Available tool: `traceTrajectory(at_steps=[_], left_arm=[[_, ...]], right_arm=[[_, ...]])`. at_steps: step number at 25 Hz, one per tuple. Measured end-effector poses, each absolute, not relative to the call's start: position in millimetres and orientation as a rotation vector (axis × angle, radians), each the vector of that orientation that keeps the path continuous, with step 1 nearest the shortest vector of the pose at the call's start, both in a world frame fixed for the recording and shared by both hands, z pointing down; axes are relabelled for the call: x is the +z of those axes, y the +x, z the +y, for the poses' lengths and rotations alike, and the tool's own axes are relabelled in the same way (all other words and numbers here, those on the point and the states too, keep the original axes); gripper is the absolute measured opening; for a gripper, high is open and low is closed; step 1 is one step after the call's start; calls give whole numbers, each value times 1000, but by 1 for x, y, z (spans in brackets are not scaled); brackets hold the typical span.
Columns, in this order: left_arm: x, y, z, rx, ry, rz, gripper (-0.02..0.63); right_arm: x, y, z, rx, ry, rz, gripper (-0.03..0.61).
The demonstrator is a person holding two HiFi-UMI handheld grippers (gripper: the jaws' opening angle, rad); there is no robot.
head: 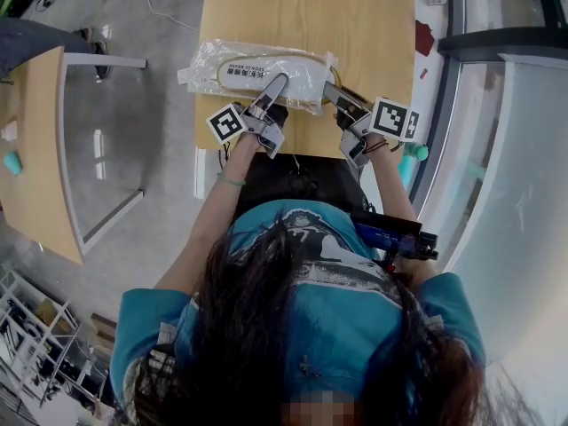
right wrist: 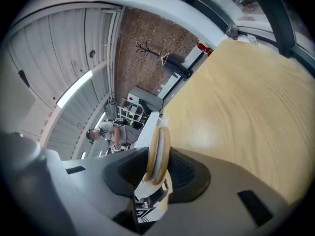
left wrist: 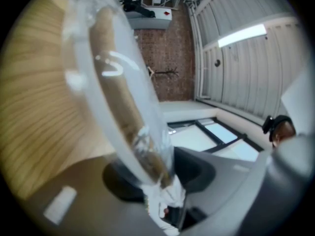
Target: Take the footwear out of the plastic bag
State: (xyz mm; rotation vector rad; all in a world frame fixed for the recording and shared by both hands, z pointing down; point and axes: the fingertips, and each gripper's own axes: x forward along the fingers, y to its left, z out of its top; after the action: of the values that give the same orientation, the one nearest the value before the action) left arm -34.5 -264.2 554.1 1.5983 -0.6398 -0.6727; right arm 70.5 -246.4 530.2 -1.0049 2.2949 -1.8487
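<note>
- A light wooden table (head: 302, 16) carries everything.
- A clear plastic bag (head: 200, 65) lies across its near half, with pale footwear (head: 302, 76) inside it.

The person wears a teal short-sleeved T-shirt (head: 342, 313) with a pale printed graphic, and long dark hair (head: 253, 327) lies over it. A thin green band (head: 231, 181) circles the left wrist and a dark band (head: 378, 146) the right. The left gripper (head: 277, 82) and the right gripper (head: 330, 91) are grey with slim jaws and dark pads, and the left cube (head: 227, 122) and right cube (head: 393, 118) are white with black square markers.
</note>
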Motion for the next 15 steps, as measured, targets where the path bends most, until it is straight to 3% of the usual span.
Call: traceTrajectory(at_steps=[15], left_arm=[[558, -34, -269, -618, 1656, -673, 187]], right_arm=[[529, 78, -244, -1893, -998, 2275, 114]])
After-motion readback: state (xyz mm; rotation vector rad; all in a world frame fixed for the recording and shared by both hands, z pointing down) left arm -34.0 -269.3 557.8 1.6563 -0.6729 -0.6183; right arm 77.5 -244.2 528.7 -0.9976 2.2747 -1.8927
